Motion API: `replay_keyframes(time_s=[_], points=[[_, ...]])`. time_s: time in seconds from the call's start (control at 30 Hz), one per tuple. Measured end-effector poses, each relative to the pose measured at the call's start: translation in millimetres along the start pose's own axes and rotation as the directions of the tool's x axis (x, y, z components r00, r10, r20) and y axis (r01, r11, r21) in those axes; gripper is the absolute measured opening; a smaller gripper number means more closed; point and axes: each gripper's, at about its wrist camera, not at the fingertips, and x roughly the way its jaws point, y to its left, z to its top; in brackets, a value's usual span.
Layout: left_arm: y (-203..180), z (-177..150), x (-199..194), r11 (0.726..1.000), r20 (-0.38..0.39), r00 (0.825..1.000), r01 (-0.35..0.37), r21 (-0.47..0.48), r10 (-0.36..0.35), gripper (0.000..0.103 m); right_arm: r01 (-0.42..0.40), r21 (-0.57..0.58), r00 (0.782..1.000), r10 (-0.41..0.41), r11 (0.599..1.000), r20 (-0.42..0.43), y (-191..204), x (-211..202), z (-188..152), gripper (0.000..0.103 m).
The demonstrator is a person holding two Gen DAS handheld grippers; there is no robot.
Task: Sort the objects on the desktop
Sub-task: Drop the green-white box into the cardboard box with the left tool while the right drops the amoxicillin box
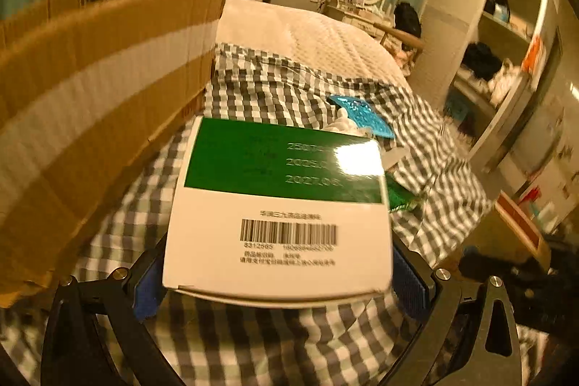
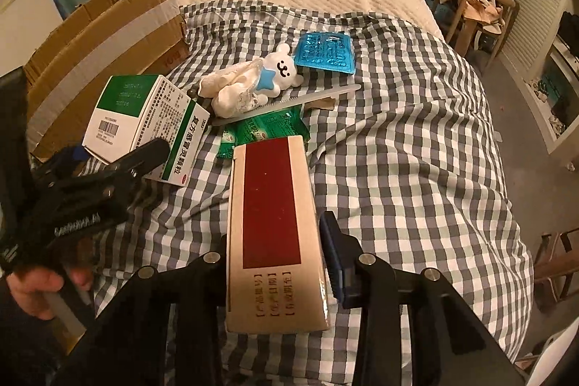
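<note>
Left gripper (image 1: pixel 278 281) clamps the green-and-white medicine box (image 1: pixel 278 205), long axis running straight ahead along the fingers. Cardboard carton (image 1: pixel 101 89) sits up and left of it, close; likely drop target. Right gripper (image 2: pixel 275 263) grips the red-and-tan box (image 2: pixel 275 230), also lengthwise; carton lies well ahead-left, farther off.

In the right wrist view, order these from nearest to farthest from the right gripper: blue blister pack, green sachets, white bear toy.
1. Green sachets, just beyond the red box held in the right gripper.
2. White bear toy, farther back, centre.
3. Blue blister pack, farthest, behind and right of the bear.
</note>
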Motion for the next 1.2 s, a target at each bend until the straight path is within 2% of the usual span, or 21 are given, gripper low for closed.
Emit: replay_keyframes(time_s=[0.07,0.17,0.4,0.53,0.63,0.7,0.77,0.87,0.97,1.03,1.07,1.1,1.2], points=[[4.0,0.5,0.3,1.0,0.004,1.0,-0.014,-0.016,0.014,0.099,0.0,-0.003,1.0,0.0,1.0,0.0,-0.1,0.4,-0.2,0.034],[-0.7,0.0,-6.5,0.997,0.011,0.998,-0.068,0.041,0.067,0.098,0.01,-0.007,1.0,-0.01,1.0,0.004,-1.6,2.4,0.5,0.033],[-13.2,15.4,-59.9,0.998,0.069,0.997,-0.041,0.055,0.037,0.098,-0.046,0.041,0.998,0.044,0.998,0.052,-9.4,-15.8,-0.6,0.031],[-18.6,35.4,-98.4,0.996,0.118,0.992,-0.043,0.084,0.033,0.098,-0.134,0.089,0.986,0.123,0.987,0.115,-12.3,-42.0,-2.8,0.031],[-12.5,59.6,-132.7,0.991,0.163,0.987,-0.031,0.129,0.01,0.098,-0.159,0.087,0.978,0.144,0.983,0.152,-3.4,-62.4,4.9,0.031],[-2.6,75.8,-155.0,0.981,0.21,0.976,-0.088,0.171,0.051,0.098,-0.215,0.067,0.96,0.198,0.974,0.198,8.3,-80.8,18.3,0.031],[14.5,90.0,-173.1,0.976,0.269,0.958,-0.143,0.166,0.094,0.098,-0.273,0.026,0.932,0.258,0.962,0.255,27.7,-104.7,38.1,0.031],[60.5,104.6,-187.1,0.981,0.341,0.926,-0.191,0.046,0.164,0.098,-0.33,-0.023,0.885,0.318,0.944,0.34,56.7,-132.3,71.2,0.031],[96.9,106.5,-183.8,0.978,0.325,0.923,-0.205,-0.037,0.206,0.098,-0.456,-0.067,0.812,0.446,0.887,0.377,92.7,-142.3,112.5,0.031],[117.3,107.5,-176.9,0.975,0.305,0.926,-0.218,-0.054,0.224,0.098,-0.517,-0.089,0.775,0.509,0.852,0.375,121.9,-134.2,139.6,0.031],[123.0,107.8,-174.2,0.975,0.299,0.928,-0.216,-0.053,0.222,0.099,-0.521,-0.099,0.77,0.517,0.848,0.372,139.8,-125.7,153.2,0.031],[128.5,105.9,-171.9,0.975,0.303,0.927,-0.214,-0.054,0.22,0.099,-0.509,-0.101,0.777,0.507,0.855,0.373,151.4,-120.4,160.4,0.031],[143.7,106.1,-162.2,0.979,0.287,0.936,-0.2,-0.05,0.206,0.1,-0.42,-0.12,0.831,0.435,0.899,0.348,201.1,-92.7,188.4,0.033]])
